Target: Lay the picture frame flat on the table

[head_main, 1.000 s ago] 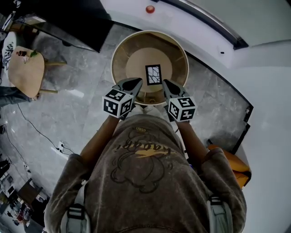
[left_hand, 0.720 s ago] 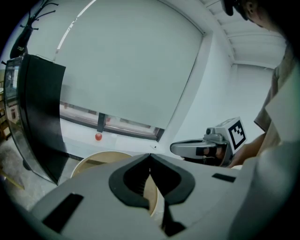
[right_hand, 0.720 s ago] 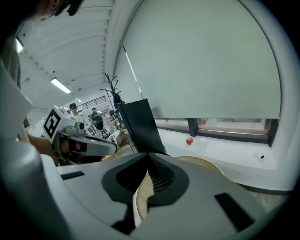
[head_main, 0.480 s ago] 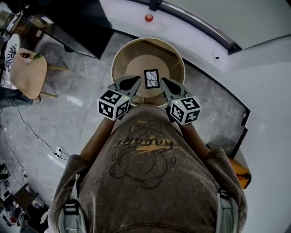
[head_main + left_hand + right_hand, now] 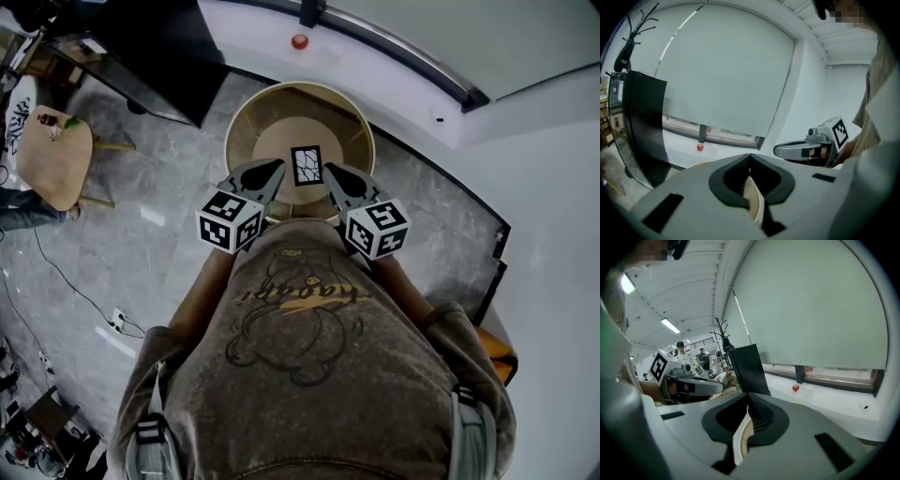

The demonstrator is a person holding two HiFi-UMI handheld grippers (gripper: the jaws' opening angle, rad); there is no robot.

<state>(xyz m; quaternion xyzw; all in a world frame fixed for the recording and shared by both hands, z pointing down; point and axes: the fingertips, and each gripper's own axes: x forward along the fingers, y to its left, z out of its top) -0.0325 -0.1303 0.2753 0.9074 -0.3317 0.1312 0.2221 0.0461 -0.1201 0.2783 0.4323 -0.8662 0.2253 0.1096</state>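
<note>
A small black picture frame lies flat, face up, near the middle of the round wooden table. My left gripper hovers over the table's near edge just left of the frame, jaws shut and empty. My right gripper hangs just right of the frame, also shut with nothing in it. Neither touches the frame. In the left gripper view the shut jaws point at the far wall, with the right gripper alongside. The right gripper view shows its shut jaws and the left gripper.
A light wooden chair stands on the grey floor at the left. A black cabinet is behind the table at the back left. A red ball sits on the white ledge. An orange object lies at the right.
The head view has shifted a little. Both grippers stay shut on either side of the frame, drawn slightly closer to it. The frame lies as before.
</note>
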